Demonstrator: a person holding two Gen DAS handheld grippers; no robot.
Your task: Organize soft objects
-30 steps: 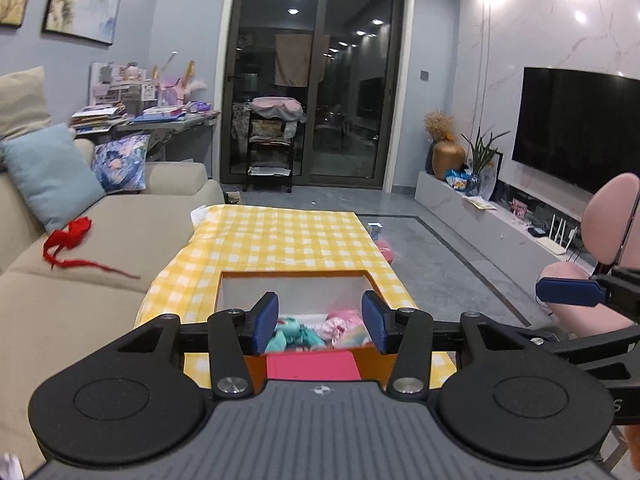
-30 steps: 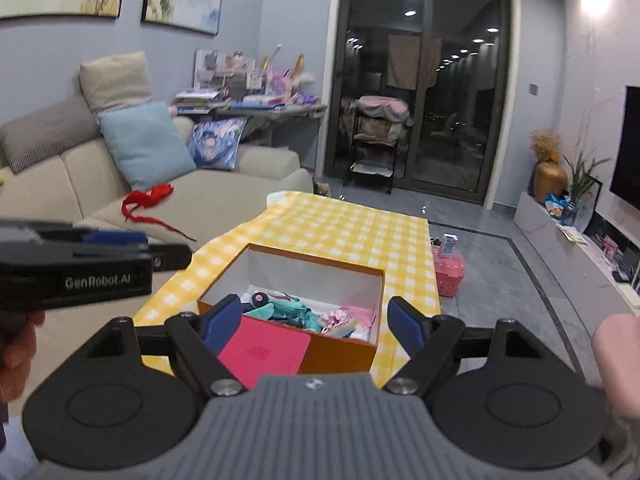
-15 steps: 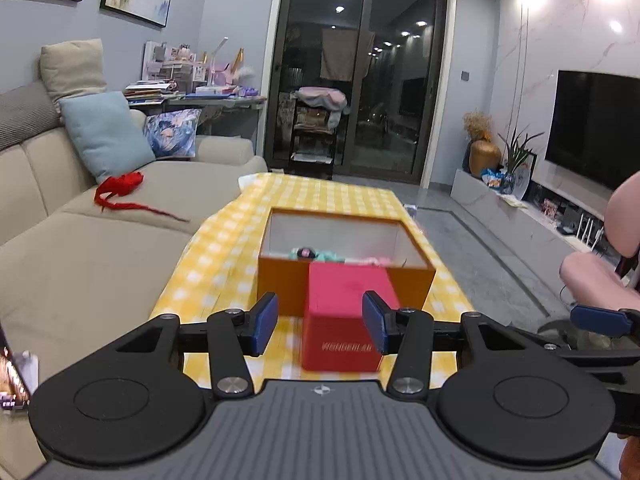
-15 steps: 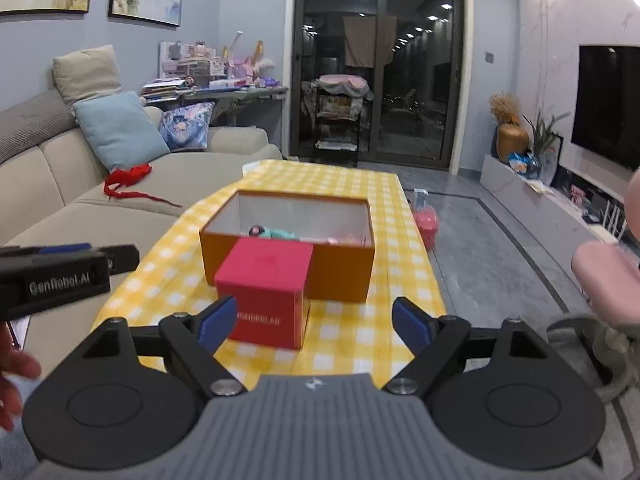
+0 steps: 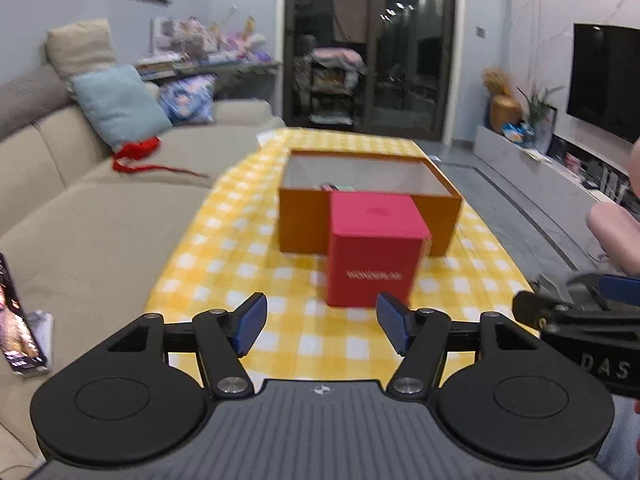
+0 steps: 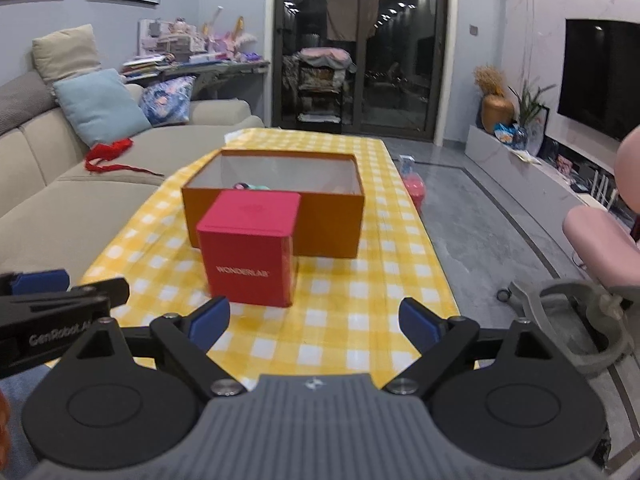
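Observation:
An open orange box [image 5: 304,216] [image 6: 332,224] stands on the yellow checked tablecloth [image 5: 248,272] [image 6: 360,280]. Soft teal and pink items [image 6: 250,187] just show over its near wall. A red cube box [image 5: 374,248] [image 6: 250,252] stands in front of it, lid on. My left gripper [image 5: 322,328] is open and empty, well short of the red box. My right gripper [image 6: 314,320] is open and empty, to the right of the left one [image 6: 52,312]. A red cloth strip [image 5: 138,154] [image 6: 108,156] lies on the sofa.
A beige sofa [image 5: 80,220] with cushions runs along the left of the table. A pink chair [image 6: 604,240] stands at the right. A pink item [image 6: 412,188] lies on the floor beyond the table's right edge. A TV unit lines the right wall.
Both grippers have drawn back and lowered from above the orange box to the table's near end. The left gripper's jaws have opened wider. The boxes have not moved.

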